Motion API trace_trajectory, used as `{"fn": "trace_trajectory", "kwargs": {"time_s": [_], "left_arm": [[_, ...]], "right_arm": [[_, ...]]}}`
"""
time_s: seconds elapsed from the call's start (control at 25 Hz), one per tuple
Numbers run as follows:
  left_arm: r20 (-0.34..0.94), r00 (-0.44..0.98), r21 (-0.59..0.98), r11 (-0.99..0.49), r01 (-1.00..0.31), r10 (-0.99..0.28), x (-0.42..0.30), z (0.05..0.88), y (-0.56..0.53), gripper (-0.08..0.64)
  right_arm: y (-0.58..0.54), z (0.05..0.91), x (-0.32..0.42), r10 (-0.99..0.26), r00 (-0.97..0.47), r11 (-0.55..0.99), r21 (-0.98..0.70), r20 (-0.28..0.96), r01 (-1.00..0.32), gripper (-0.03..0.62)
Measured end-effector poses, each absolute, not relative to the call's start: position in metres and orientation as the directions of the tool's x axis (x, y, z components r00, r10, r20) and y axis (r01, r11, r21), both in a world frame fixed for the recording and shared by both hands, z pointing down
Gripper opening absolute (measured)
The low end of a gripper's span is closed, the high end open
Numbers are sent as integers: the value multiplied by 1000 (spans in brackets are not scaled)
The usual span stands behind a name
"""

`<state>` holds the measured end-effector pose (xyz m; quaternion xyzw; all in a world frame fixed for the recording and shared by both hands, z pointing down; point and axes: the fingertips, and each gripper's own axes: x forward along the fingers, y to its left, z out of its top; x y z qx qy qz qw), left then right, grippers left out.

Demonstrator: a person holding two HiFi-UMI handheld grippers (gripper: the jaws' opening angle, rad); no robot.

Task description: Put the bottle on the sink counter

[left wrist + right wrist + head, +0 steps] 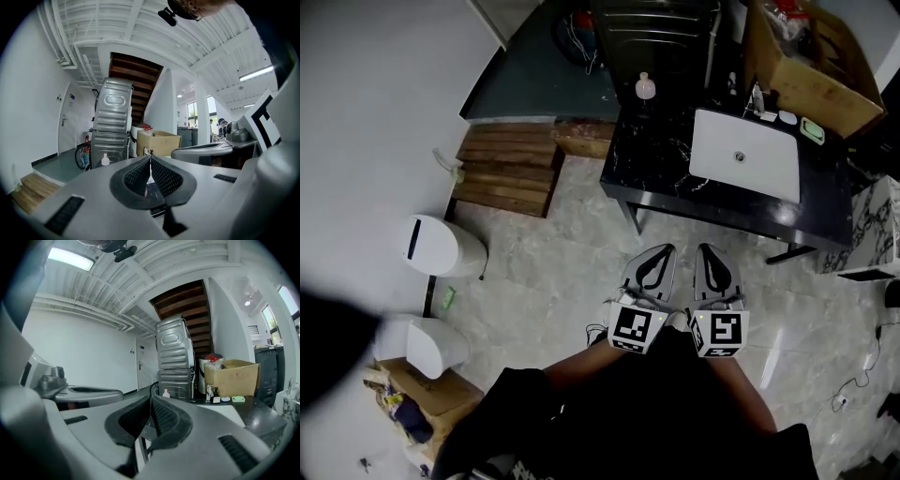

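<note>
A small pale bottle (645, 87) with a pinkish body stands on the far left corner of the black marble counter (656, 159), left of the white sink (743, 155). It also shows far off as the bottle (105, 160) in the left gripper view and the bottle (166, 393) in the right gripper view. Both grippers are held side by side close to the person's body, well short of the counter, over the floor. My left gripper (660, 249) (150, 157) is shut with nothing in it. My right gripper (705, 248) (151, 398) is likewise shut and holds nothing.
A cardboard box (811, 61) sits at the counter's back right, with small items (811, 129) beside the sink. Stacked metal machines (110, 124) stand behind the counter. Wooden steps (506, 169) and two white bins (441, 246) lie to the left; cables (853, 389) trail on the floor at right.
</note>
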<state>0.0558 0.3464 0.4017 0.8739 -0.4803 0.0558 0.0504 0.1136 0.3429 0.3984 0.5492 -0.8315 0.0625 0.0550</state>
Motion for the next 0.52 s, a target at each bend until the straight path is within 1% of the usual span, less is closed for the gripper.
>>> {"fn": "trace_trajectory", "kwargs": {"time_s": [0.12, 0.28, 0.52], "left_arm": [[135, 531, 29, -533, -846, -836, 47, 399, 353, 17], [116, 521, 36, -521, -853, -845, 39, 394, 349, 17], [78, 516, 46, -514, -857, -853, 53, 391, 350, 17]], "right_arm": [[352, 402, 100, -902, -398, 398, -33, 170, -917, 38], [350, 392, 90, -902, -407, 409, -19, 145, -912, 38], [354, 393, 93, -882, -447, 454, 18, 151, -891, 38]]}}
